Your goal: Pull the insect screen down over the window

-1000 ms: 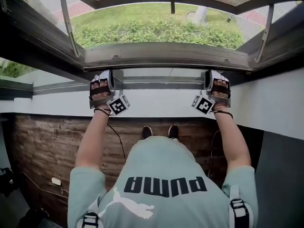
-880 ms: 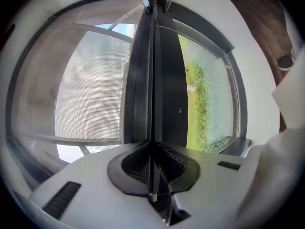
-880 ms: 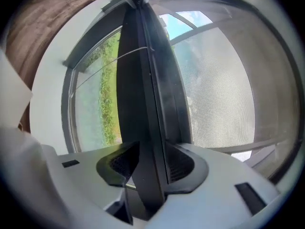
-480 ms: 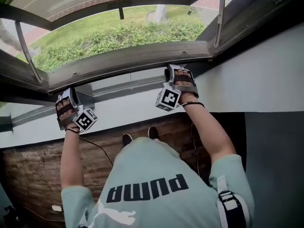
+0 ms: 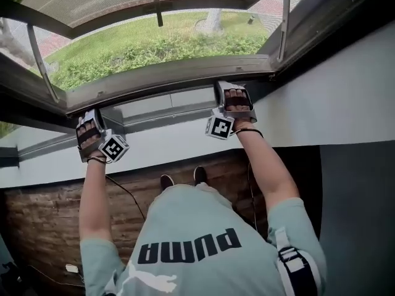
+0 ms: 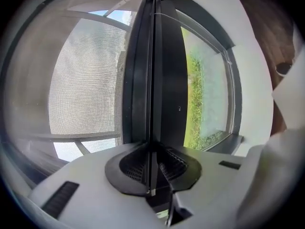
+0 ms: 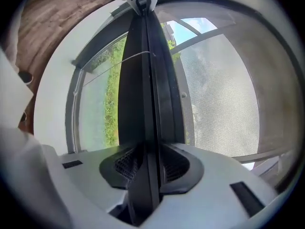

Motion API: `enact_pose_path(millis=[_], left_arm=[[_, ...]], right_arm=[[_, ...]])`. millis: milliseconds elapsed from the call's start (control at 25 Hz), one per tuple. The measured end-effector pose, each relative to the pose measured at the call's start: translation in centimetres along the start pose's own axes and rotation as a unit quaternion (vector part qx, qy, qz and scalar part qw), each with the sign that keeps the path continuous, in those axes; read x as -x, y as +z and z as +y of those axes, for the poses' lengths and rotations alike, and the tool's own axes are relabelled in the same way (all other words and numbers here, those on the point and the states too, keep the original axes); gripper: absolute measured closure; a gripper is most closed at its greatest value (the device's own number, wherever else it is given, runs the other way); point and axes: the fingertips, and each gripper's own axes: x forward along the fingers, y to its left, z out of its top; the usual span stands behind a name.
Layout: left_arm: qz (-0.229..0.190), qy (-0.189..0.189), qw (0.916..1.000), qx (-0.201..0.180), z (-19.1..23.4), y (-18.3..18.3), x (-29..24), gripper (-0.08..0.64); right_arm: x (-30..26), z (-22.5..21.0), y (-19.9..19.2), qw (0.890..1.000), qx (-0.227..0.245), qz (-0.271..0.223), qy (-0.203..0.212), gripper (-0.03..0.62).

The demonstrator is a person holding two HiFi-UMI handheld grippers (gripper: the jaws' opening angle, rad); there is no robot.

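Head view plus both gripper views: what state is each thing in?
Insect screen: drawn down, mesh across the opening.
Screen bar: low, just above the lower frame; latching can't be told.
Window sash: swung outward, open.
Left claw: bar's lip between its jaws, which have just been opening and stand slightly apart.
Right claw: just been closing, clamped on the bar.

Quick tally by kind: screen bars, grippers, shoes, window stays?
Insect screen bar: 1
Grippers: 2; left gripper jaws just opening, right gripper closing, bar between each
Shoes: 2
Window stays: 2
Total: 7
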Motion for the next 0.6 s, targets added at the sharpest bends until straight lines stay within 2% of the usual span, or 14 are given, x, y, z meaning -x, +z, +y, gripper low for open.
enact_pose_path(millis=[360, 480, 560, 600], left_arm=[[-0.010, -0.004, 0.9998, 0.016, 0.5, -0.3, 0.2, 0.497], [-0.026, -0.007, 0.9991, 0.034, 0.4, -0.1, 1.0, 0.469], [-0.046, -0.014, 0.9969, 0.063, -0.2, 0.3, 2.4, 0.476], [-0.056, -0.026, 0.9929, 0.101, -0.6, 0.4, 3.4, 0.476]], right_arm=[[0.8, -0.2, 0.7, 1.000, -0.007, 0.001, 0.019, 0.480], [1.8, -0.4, 0.8, 1.000, -0.008, 0.006, 0.002, 0.480], [3.1, -0.6, 1.2, 1.000, -0.028, 0.000, -0.012, 0.480], [4.1, -0.8, 1.6, 0.998, -0.056, -0.005, -0.016, 0.480]])
